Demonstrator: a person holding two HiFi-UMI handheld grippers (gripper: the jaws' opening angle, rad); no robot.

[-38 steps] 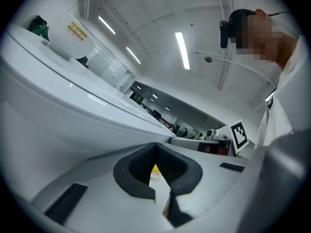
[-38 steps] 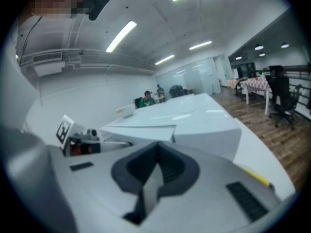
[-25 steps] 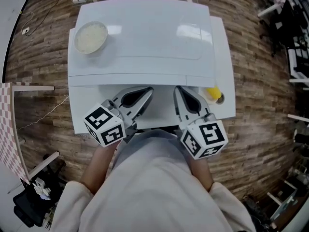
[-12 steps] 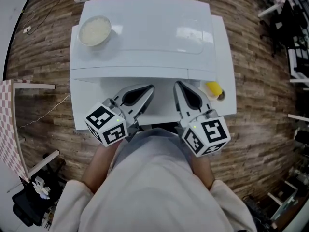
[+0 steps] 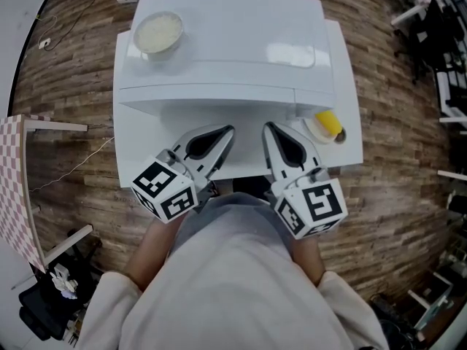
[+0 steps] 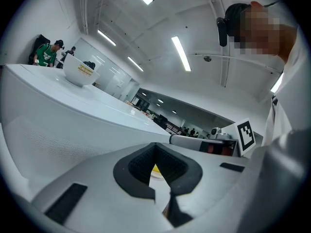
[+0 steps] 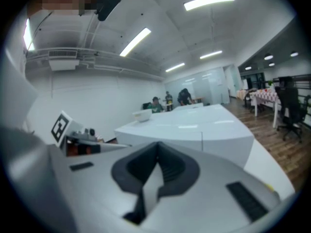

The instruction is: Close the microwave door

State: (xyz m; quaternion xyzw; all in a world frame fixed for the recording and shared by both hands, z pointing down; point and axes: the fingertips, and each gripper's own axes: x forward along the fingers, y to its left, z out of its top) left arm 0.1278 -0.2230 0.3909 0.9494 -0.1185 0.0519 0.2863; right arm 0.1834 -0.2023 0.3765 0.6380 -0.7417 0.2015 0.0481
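Note:
A white microwave (image 5: 226,49) stands on a white table (image 5: 135,152), seen from above; its front looks flush, with a seam near the right (image 5: 295,93). My left gripper (image 5: 228,131) and right gripper (image 5: 268,127) hover side by side just in front of it, both shut with nothing between the jaws and not touching it. In the left gripper view the microwave (image 6: 58,125) fills the left behind my left gripper (image 6: 155,147). In the right gripper view my right gripper (image 7: 156,144) points at the microwave (image 7: 194,130).
A bowl of rice (image 5: 159,32) sits on the microwave's top at the back left. A yellow thing on a small plate (image 5: 327,122) lies on the table, right of the right gripper. Wooden floor surrounds the table; a checkered table (image 5: 14,188) stands at left.
In the head view the microwave and table have slid upward and the yellow thing shows more. Both grippers keep their shut pose, now a little further from the microwave's front.

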